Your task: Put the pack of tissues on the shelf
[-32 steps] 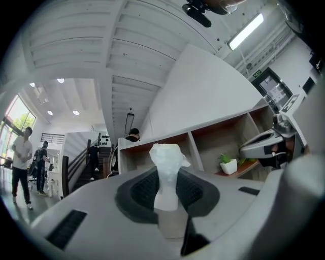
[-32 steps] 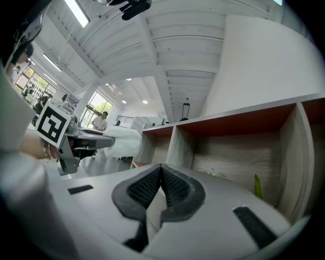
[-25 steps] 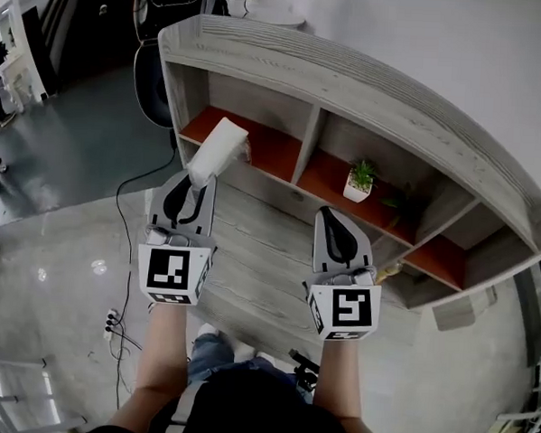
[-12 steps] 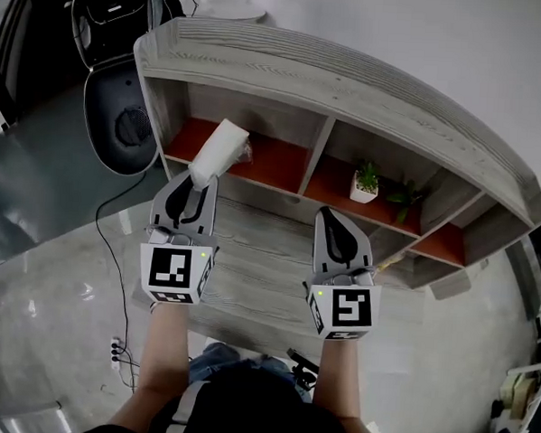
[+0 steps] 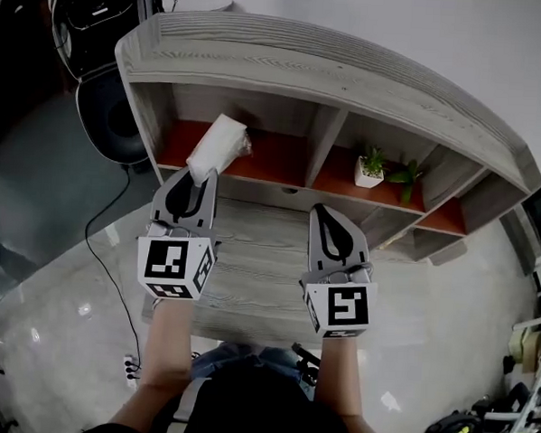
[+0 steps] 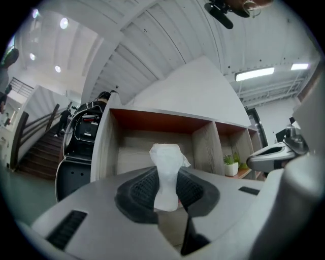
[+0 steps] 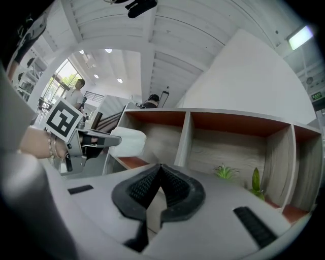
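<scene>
Left gripper (image 5: 199, 178), pinching the pack of tissues (image 5: 218, 143), has moved nearer the shelf (image 5: 350, 75); right gripper (image 5: 322, 214) stays closed.

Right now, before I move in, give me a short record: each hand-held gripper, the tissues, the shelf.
left hand-held gripper: shut on tissues, pack sticking out past the jaws
right hand-held gripper: jaws together, nothing between them
tissues position: held in the air in front of the shelf's left compartment, not set down
shelf: grey wood, orange compartment floors; plant in the next compartment to the right
task: placing not yet done
</scene>
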`<state>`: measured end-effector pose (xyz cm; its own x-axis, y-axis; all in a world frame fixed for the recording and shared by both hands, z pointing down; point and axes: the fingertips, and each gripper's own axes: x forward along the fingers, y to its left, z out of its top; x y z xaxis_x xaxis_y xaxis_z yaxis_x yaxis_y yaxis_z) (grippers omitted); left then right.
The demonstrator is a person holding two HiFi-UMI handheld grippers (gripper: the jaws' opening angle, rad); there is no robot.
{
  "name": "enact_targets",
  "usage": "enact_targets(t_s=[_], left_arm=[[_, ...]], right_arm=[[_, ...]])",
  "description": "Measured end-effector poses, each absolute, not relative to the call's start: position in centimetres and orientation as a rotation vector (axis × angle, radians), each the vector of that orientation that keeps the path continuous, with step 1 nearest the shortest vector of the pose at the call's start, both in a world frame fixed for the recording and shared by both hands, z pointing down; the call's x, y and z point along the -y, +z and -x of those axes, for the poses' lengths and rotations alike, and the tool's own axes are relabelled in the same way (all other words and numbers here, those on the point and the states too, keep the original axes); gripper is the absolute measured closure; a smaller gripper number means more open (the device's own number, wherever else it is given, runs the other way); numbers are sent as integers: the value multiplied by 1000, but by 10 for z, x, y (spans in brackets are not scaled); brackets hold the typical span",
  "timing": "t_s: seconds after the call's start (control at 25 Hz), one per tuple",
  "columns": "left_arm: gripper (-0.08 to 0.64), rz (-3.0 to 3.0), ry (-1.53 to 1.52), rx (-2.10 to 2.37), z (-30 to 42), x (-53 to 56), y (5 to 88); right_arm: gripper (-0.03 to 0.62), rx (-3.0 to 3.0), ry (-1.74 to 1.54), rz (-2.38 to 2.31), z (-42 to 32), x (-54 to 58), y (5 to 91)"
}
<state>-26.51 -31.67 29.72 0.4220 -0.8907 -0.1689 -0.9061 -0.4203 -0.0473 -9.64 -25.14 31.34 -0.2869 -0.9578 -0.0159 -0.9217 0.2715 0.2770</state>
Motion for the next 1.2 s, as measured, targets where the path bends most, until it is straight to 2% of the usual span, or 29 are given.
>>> enact_targets(t_s=[0.52, 1.2], left_arm=[[471, 2801, 408, -1640, 253, 337, 306], [471, 3206, 1105, -1774, 232, 352, 323]], right_arm=[[577, 2300, -385, -1773, 93, 255, 314], [577, 2398, -409, -1673, 68, 271, 303]])
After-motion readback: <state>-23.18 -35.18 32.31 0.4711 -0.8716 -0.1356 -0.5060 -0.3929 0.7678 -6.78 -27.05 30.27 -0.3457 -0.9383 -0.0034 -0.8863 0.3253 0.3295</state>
